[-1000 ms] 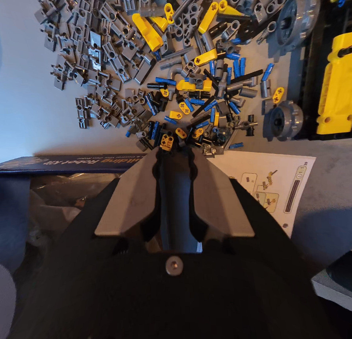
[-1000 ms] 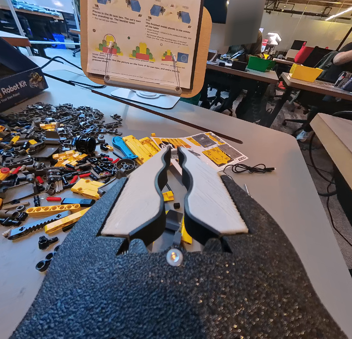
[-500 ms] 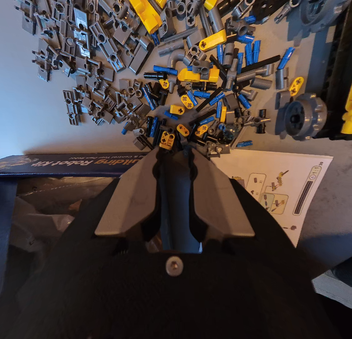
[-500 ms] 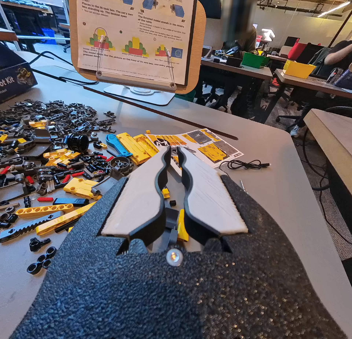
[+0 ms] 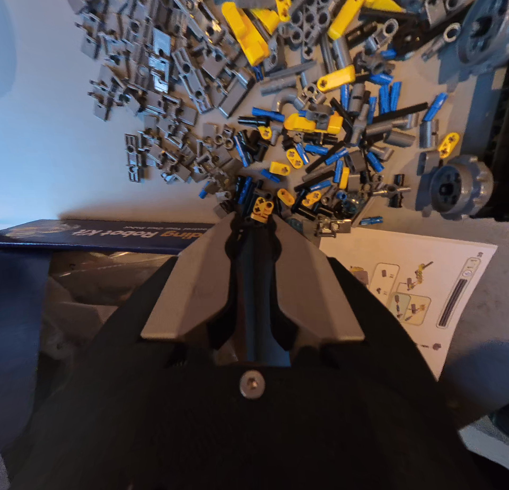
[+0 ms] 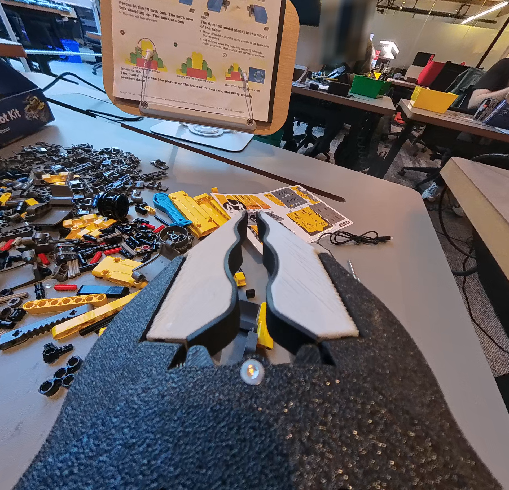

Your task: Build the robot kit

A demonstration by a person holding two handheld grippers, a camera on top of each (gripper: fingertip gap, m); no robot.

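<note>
The right gripper [image 6: 251, 215] hangs above a grey table [image 6: 399, 297], its jaws nearly closed with a narrow gap at the tips and nothing between them; the tips lie over a sticker sheet [image 6: 311, 218]; a black cable [image 6: 355, 238] lies just right of the sheet; left of the tips sit yellow panels [image 6: 198, 212] and a blue tool [image 6: 170, 209]; farther left, a black wheel [image 6: 113, 205] and a spread of grey, black, yellow and red parts [image 6: 68, 229]; a dark box [image 6: 22, 116] stands at the far left; behind, an instruction sheet on a stand [image 6: 198, 50].
</note>
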